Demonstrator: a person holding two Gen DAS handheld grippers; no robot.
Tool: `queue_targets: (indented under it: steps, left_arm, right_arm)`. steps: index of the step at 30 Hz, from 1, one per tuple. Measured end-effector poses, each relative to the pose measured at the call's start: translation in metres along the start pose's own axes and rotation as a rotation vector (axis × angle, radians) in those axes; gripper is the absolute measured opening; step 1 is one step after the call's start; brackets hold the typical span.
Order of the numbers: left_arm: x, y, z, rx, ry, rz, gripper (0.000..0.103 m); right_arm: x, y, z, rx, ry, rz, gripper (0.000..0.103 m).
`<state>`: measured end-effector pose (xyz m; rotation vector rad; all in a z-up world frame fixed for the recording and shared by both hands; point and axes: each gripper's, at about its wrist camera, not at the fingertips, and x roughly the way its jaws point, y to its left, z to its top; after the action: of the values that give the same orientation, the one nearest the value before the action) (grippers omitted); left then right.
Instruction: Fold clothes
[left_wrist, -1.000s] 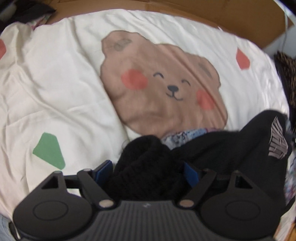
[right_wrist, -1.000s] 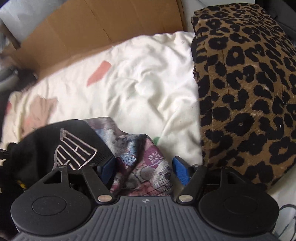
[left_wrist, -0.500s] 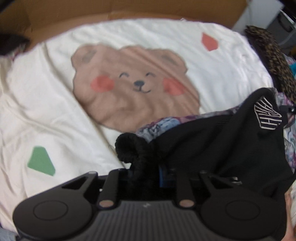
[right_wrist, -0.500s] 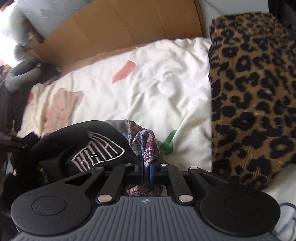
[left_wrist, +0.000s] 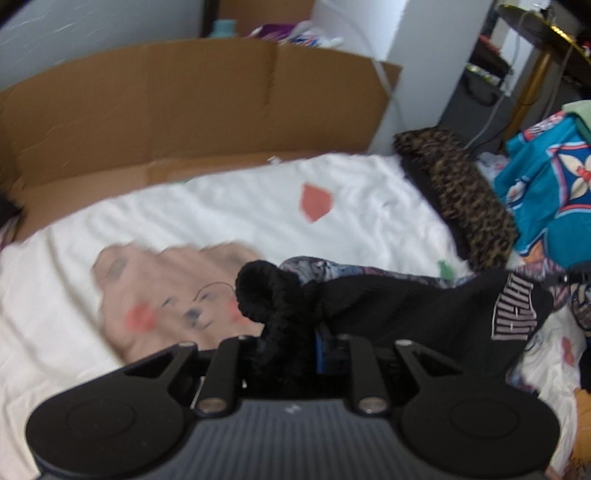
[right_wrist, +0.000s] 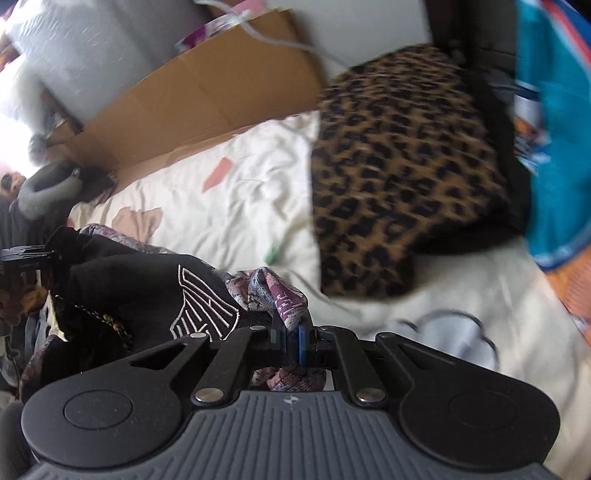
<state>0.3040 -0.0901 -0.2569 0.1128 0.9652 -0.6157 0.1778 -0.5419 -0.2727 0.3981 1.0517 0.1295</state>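
Note:
A black garment (left_wrist: 424, 314) with a pale emblem and a patterned purple-grey lining hangs stretched between both grippers above a white bear-print duvet (left_wrist: 221, 221). My left gripper (left_wrist: 291, 343) is shut on a bunched black knit corner of it, which curls up over the fingers. My right gripper (right_wrist: 291, 338) is shut on the patterned purple edge (right_wrist: 277, 291) of the same garment (right_wrist: 140, 291). The left gripper (right_wrist: 26, 260) shows at the far left of the right wrist view, holding the other end.
A leopard-print folded piece (right_wrist: 402, 166) lies on the duvet's right side, with teal patterned clothes (left_wrist: 546, 184) beyond it. A cardboard sheet (left_wrist: 184, 110) stands behind the bed. A grey cable (right_wrist: 443, 321) lies on the duvet (right_wrist: 229, 206) near the right gripper.
Both grippers went from open around the garment to shut on it, then rose, lifting the black garment off the duvet and drawing it out between them.

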Motion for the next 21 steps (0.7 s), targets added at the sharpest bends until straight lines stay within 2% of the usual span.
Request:
queue_targets:
  steps: [10, 15, 17, 19, 21]
  left_arm:
    - [0.06, -0.06, 0.038, 0.102, -0.018, -0.153, 0.021]
    - [0.093, -0.087, 0.039, 0.118, 0.016, -0.225, 0.022]
    - [0.112, -0.096, 0.033, 0.137, 0.082, -0.212, 0.027]
    - [0.129, -0.102, 0.025, 0.155, 0.142, -0.146, 0.035]
    - [0.134, -0.101, 0.018, 0.148, 0.174, -0.107, 0.041]
  right_arm:
    - [-0.052, -0.041, -0.033, 0.084, 0.072, -0.119, 0.004]
    - [-0.056, -0.058, -0.053, 0.086, 0.173, -0.171, 0.004]
    - [-0.049, -0.063, -0.063, 0.074, 0.252, -0.195, 0.006]
    - [-0.044, -0.064, -0.069, 0.046, 0.306, -0.232, 0.01]
    - [-0.049, -0.062, -0.069, 0.024, 0.294, -0.205, 0.013]
